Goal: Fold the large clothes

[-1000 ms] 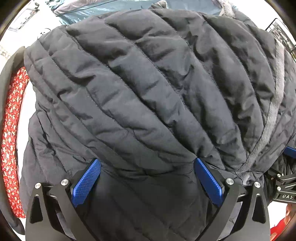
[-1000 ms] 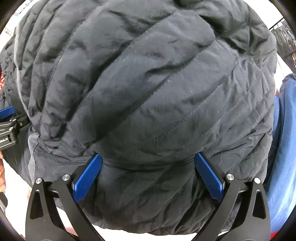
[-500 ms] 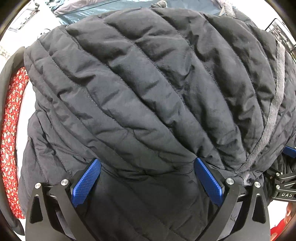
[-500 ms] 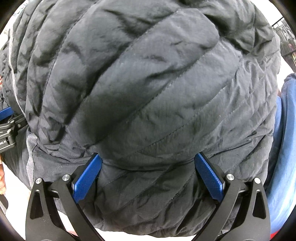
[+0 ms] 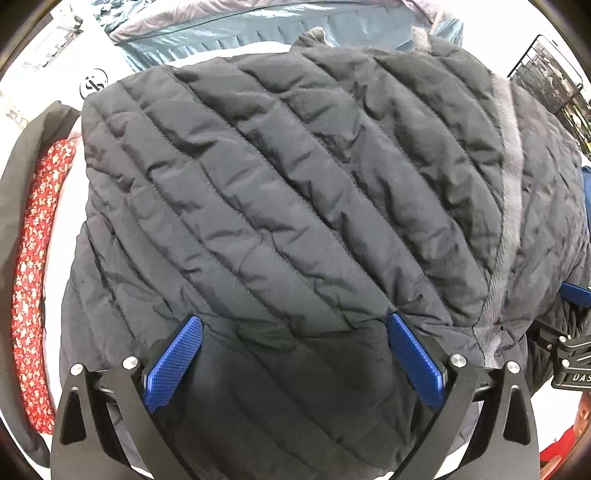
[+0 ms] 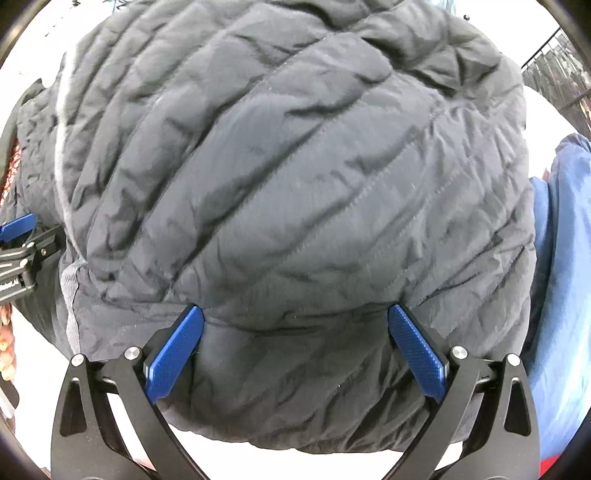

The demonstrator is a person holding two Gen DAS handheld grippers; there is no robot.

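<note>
A black quilted puffer jacket [image 5: 295,206] with grey trim fills the left wrist view and also the right wrist view [image 6: 295,184]. It lies bunched on a white surface. My left gripper [image 5: 293,325] is open wide, its blue pads [image 5: 173,362] pressed against the jacket's near folded edge, with fabric bulging between them. My right gripper [image 6: 295,314] is open wide too, its blue pads [image 6: 417,350] against the jacket's other near edge. Each gripper shows at the edge of the other's view.
A red floral garment [image 5: 33,266] with a dark one lies at the left. A teal garment [image 5: 258,33] lies beyond the jacket. A blue garment [image 6: 561,288] lies at the right. A black wire rack [image 5: 550,81] stands at the far right.
Both grippers stay open around the jacket. The jacket has sunk a little lower and away in both views, showing more background above it.
</note>
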